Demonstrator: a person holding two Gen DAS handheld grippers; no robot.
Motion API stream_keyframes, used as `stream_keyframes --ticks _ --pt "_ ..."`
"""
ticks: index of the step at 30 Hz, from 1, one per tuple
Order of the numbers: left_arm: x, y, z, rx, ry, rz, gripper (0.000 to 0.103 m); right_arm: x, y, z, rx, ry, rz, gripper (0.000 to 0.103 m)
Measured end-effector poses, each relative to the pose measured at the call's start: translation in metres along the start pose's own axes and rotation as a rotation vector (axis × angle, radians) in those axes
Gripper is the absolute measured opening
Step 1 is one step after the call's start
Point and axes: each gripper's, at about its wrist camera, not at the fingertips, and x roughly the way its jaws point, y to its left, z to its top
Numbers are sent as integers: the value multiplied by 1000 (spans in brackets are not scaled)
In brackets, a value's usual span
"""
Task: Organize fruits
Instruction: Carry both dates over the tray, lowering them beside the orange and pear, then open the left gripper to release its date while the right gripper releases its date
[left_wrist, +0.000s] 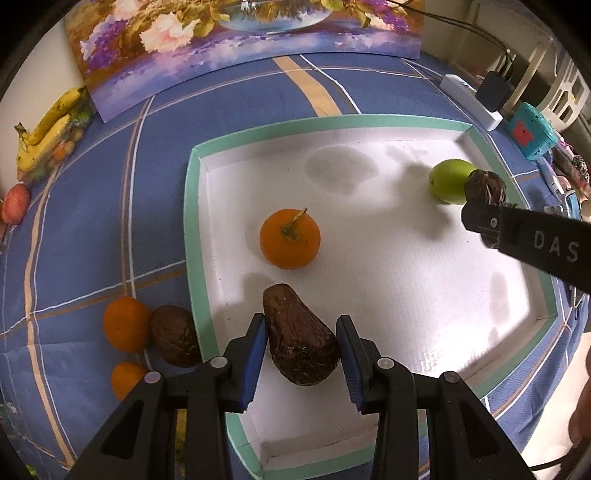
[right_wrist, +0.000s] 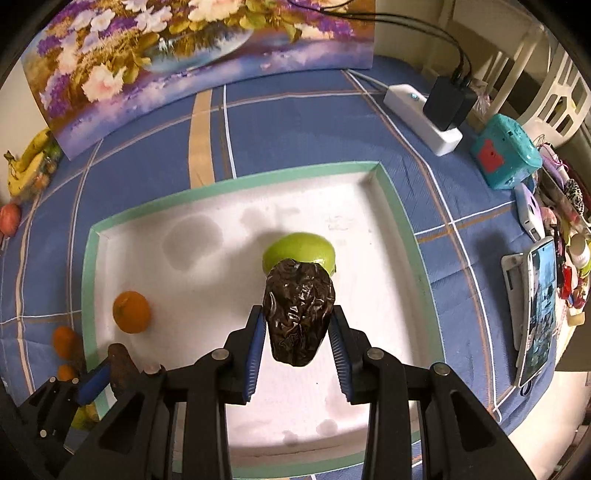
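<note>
I have a brown avocado (left_wrist: 301, 341) clenched in the left gripper (left_wrist: 301, 363) and a wrinkled one (right_wrist: 298, 315) in the right gripper (right_wrist: 297, 350), both over the tray (right_wrist: 236, 186). I should lower gently, clear of the apple (right_wrist: 295, 247).

both grippers point steeply downward, side by side. the left gripper (left_wrist: 301, 354) has its blue pads (left_wrist: 255, 360) clamped on a dark fruit (left_wrist: 299, 339), and the right gripper (right_wrist: 297, 343) grips another dark wrinkled fruit (right_wrist: 298, 315) between its pads.
</note>
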Motion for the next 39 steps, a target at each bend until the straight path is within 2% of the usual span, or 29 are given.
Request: stream_keyframes --ticks 8,20,22,24,26,29,36,39 --pt "4 -2 1 -7 7 -12 41 22 -3 -4 20 59 -22 36" --pt "5 3 0 -9 4 -11 41 36 -1 -6 15 82 -28 36" --pt "5 4 0 -11 5 -15 46 36 -1 -7 12 78 -27 37" --pt "7 5 2 -14 10 -9 55 36 0 -7 7 76 -32 44" --pt "7 6 2 -16 11 -10 57 38 0 -8 9 78 -39 52" --pt "6 8 3 -24 13 -19 60 38 1 -7 6 75 -37 53" --pt "-2 11 4 -32 -7 -13 73 35 2 -6 0 52 -42 70" --pt "-8 10 5 -31 -19 -8 77 27 -1 -3 9 28 -46 71"
